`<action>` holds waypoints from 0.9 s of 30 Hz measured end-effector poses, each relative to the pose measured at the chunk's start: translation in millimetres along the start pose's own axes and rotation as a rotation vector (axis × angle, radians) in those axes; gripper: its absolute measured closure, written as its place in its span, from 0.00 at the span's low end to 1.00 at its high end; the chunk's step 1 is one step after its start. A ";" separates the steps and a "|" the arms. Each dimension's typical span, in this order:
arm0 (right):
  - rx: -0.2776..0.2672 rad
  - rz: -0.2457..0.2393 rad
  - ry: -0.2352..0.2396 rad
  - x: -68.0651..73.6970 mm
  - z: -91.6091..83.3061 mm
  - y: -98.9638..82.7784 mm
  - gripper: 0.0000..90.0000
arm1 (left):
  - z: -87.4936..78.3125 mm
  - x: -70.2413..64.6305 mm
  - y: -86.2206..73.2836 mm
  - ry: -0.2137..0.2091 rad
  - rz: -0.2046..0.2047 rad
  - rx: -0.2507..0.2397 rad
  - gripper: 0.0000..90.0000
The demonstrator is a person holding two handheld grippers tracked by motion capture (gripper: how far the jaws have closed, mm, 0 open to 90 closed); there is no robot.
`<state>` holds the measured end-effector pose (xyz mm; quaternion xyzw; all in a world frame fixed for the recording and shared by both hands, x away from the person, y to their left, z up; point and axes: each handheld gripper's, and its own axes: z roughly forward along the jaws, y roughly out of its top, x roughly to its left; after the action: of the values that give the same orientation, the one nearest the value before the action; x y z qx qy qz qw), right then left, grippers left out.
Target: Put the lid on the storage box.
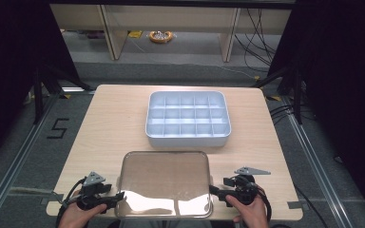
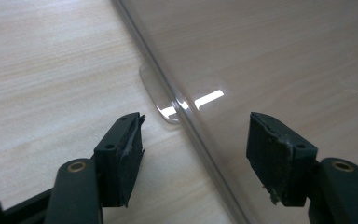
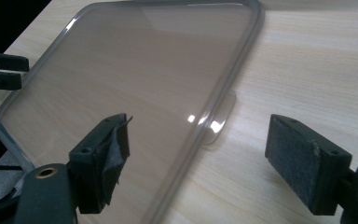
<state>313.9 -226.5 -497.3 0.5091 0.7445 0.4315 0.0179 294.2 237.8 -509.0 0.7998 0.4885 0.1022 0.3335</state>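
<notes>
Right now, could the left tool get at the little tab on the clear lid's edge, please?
Probably yes: the left tool is open, its jaws either side of the clear lid's edge, and the tab lies just ahead on the table with nothing between.

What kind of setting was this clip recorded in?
Probably a lab or recording workspace: a light wooden table stands between dark curtains, with loose black cables on the grey floor and a taped number five beside it.

Lid (image 1: 164, 183), between the left gripper (image 1: 118, 198) and the right gripper (image 1: 215, 191): clear, grey-tinted, with white glare streaks. Both grippers: black jaws, grey top plates. Tray (image 1: 188, 118) beyond the lid: pale blue-grey, gridded; table (image 1: 119, 118): light wood grain.
</notes>
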 end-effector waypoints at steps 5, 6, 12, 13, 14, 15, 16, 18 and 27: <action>0.015 0.008 -0.024 -1.8 6.4 3.4 0.26 | 3.7 -0.2 4.4 0.010 0.022 0.005 0.44; 0.008 0.037 -0.010 -2.3 9.8 4.7 0.26 | 5.1 -1.2 4.7 0.011 0.031 -0.006 0.48; 0.010 0.059 0.003 -1.1 21.0 8.2 0.28 | 7.3 -7.7 6.6 0.003 0.063 0.000 0.51; 0.010 0.059 0.003 -1.1 21.0 8.2 0.28 | 7.5 -7.7 6.8 -0.020 0.061 0.001 0.51; 0.016 0.064 0.000 -0.9 21.9 8.4 0.28 | 7.8 -8.8 7.0 -0.017 0.063 -0.001 0.51; 0.021 0.068 0.005 -1.3 22.8 8.8 0.28 | 7.5 -8.4 7.4 -0.019 0.076 0.010 0.51; 0.030 0.090 -0.008 -1.4 24.4 9.1 0.29 | 9.0 -10.6 7.1 -0.026 0.054 -0.011 0.51; 0.026 0.094 -0.025 -2.7 26.6 8.3 0.30 | 9.1 -11.8 7.0 -0.027 0.075 0.002 0.51; -0.060 0.298 0.051 -7.0 24.6 -0.5 0.29 | 9.2 -13.3 6.5 -0.037 0.067 -0.009 0.51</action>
<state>328.3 -216.6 -515.9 0.6021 0.6476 0.4642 -0.0502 296.7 220.5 -509.6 0.8159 0.4550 0.1004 0.3424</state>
